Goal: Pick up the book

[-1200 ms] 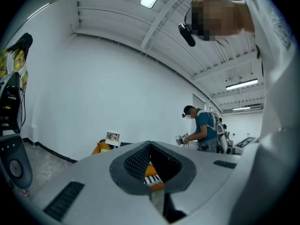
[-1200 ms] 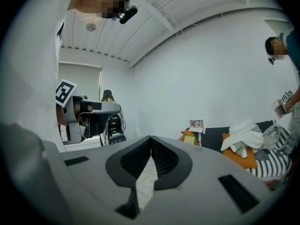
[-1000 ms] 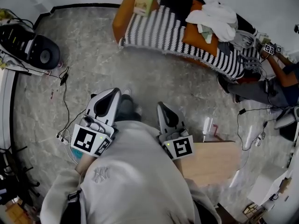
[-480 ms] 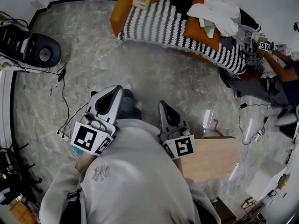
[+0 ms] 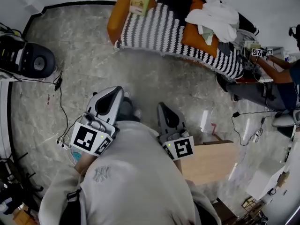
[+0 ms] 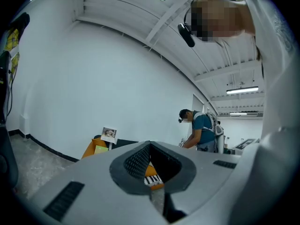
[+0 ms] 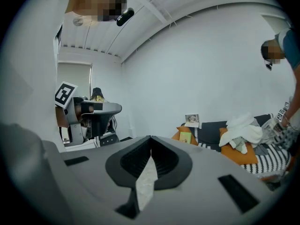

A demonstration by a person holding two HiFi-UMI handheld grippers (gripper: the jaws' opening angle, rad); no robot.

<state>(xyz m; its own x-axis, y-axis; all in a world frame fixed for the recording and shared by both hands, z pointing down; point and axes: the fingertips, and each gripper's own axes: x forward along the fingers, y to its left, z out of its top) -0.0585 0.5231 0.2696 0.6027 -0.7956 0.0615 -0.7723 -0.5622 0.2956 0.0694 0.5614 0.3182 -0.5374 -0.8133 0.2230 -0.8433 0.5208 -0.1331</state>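
The book (image 5: pixel 139 2), pale green, lies on the orange cushion at the left end of the sofa, far from both grippers. It also shows small in the left gripper view as the book (image 6: pixel 100 149) and in the right gripper view as the book (image 7: pixel 185 138). My left gripper (image 5: pixel 112 93) and right gripper (image 5: pixel 164 108) are held side by side in front of my body, over the marble floor. Both point toward the sofa. The left gripper (image 6: pixel 150 143) has its jaws together with nothing in them. The right gripper (image 7: pixel 151 137) is likewise shut and empty.
The sofa (image 5: pixel 187 36) carries a striped blanket, orange cushions and white clothes (image 5: pixel 215 15). Another person (image 5: pixel 276 78) works at its right end. A black machine (image 5: pixel 28 60) and loose cables (image 5: pixel 61 107) lie on the floor at left. A wooden table (image 5: pixel 211 161) stands by my right side.
Both grippers stay shut and keep their place before my body. The view has shifted: the black machine slides toward the left edge, and the sofa and book shift slightly left.
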